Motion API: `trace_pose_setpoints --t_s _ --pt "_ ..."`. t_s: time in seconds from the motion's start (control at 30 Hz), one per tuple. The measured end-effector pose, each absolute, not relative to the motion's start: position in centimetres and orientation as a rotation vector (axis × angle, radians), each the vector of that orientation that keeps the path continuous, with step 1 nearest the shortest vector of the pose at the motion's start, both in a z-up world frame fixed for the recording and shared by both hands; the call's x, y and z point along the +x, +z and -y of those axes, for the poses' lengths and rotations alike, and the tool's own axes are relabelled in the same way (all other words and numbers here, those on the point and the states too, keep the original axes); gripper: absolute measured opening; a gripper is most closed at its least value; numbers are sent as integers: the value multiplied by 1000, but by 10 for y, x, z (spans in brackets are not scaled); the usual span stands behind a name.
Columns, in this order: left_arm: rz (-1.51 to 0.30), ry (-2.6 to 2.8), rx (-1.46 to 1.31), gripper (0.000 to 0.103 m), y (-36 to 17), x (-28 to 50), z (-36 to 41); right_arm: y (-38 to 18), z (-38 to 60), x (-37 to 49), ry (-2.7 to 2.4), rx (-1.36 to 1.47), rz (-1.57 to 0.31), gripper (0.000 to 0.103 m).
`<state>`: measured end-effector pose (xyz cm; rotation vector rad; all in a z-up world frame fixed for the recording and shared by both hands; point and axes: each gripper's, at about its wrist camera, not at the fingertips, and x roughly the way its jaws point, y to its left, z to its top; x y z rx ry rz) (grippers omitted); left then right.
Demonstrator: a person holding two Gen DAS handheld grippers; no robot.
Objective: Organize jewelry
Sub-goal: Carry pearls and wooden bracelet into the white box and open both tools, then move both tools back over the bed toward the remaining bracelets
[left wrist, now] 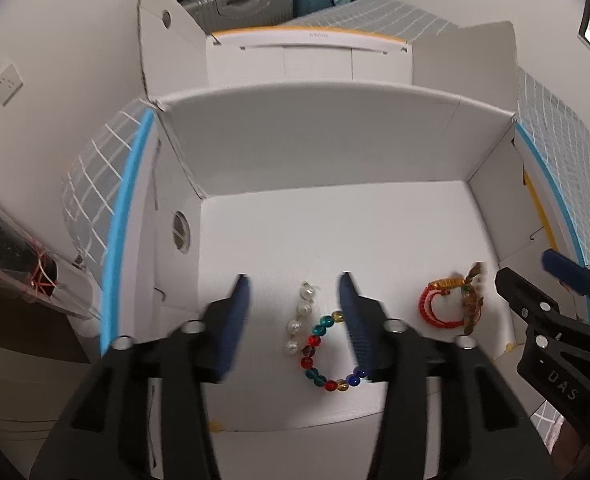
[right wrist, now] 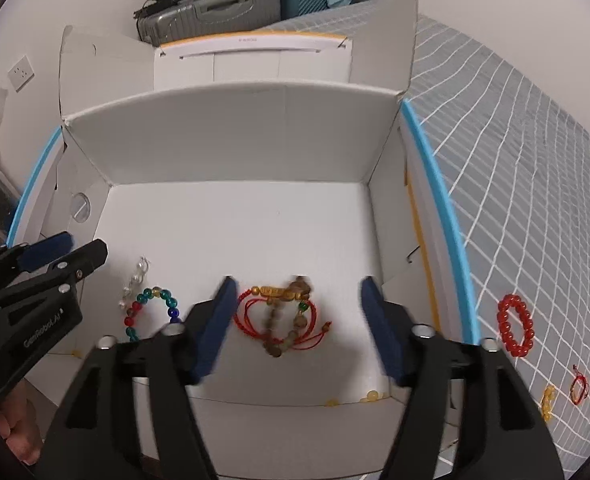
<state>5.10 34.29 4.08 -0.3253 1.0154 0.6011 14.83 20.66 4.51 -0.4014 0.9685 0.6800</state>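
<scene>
Jewelry lies inside the white cardboard box (right wrist: 235, 224): multicoloured glass-bead bracelet (left wrist: 327, 356), red cord bracelet (right wrist: 279, 316). Both grippers' jaws apart, empty; reaching in could snag and tangle the cord with the brown wooden-bead strand (right wrist: 285, 334) lying on it

The left gripper (left wrist: 295, 292) is wide open over a bead bracelet (left wrist: 327, 354) (many colors) inside the white box (left wrist: 315, 136), low in the frame.

Your left gripper's (left wrist: 295, 280) blue finger (left wrist: 357, 320) hides the three o'clock side of the multicoloured bead bracelet (left wrist: 315, 354). The red cord bracelet (left wrist: 441, 308) at three o'clock is motion-blurred. At five o'clock on the right wrist view, a small yellow item (right wrist: 547, 400) is too tiny to identify.
</scene>
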Motion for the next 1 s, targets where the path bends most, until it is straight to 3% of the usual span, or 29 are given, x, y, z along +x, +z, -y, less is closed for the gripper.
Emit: trace_pose_setpoints --t_s 0.07,0.17,0.33,1.0 --pt "-996 612 -312 72 45 48 -341 50 -203 148 672 -394 -946 77" --pt "-971 628 -291 84 52 45 -336 56 -198 147 659 -388 -914 86" --pt "-935 661 -238 94 59 42 -328 66 -189 149 606 -375 -862 94" --pt "-892 529 -256 98 76 50 -279 94 -104 173 478 -291 -810 95"
